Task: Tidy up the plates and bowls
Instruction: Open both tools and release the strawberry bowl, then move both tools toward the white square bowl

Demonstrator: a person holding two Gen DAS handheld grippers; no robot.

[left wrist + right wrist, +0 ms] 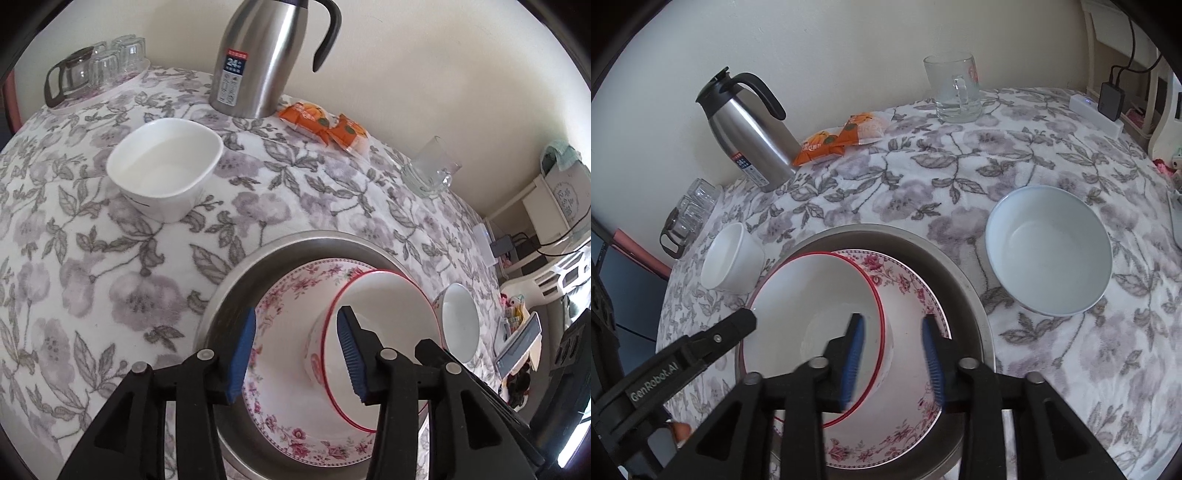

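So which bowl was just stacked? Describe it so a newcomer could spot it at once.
Find the large metal pan at the near edge of the floral tablecloth; a floral plate lies in it. The red-rimmed bowl sits on that plate. The other two bowls stand on the cloth and lack a red rim.

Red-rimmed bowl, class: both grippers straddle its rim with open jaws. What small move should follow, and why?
Probably lift both grippers clear. The red-rimmed bowl already sits in the floral plate on the metal tray, and neither the left gripper nor the right gripper presses it. The round white bowl still stands apart.
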